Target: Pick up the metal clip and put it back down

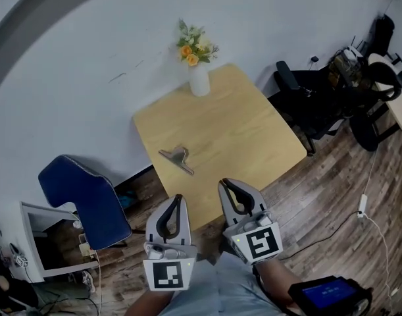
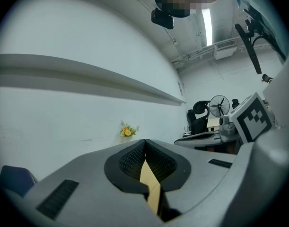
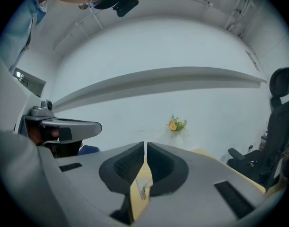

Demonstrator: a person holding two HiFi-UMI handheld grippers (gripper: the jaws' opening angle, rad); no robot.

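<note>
A metal clip point(image 1: 177, 157) lies flat on the light wooden table point(image 1: 240, 130), towards its near left part. Both grippers hover side by side over the table's near edge, short of the clip. My left gripper point(image 1: 178, 198) has its jaws pressed together with nothing between them, and so does my right gripper point(image 1: 226, 185). In the right gripper view the clip point(image 3: 144, 188) shows on the tabletop through the slit below the shut jaws point(image 3: 145, 145). The left gripper view shows shut jaws point(image 2: 145, 141) and only a strip of table.
A white vase of yellow flowers point(image 1: 198, 61) stands at the table's far edge. A blue chair point(image 1: 89, 199) and a white box point(image 1: 39, 239) sit to the left, black office chairs point(image 1: 312, 101) to the right. A cable point(image 1: 368, 209) runs over the wooden floor.
</note>
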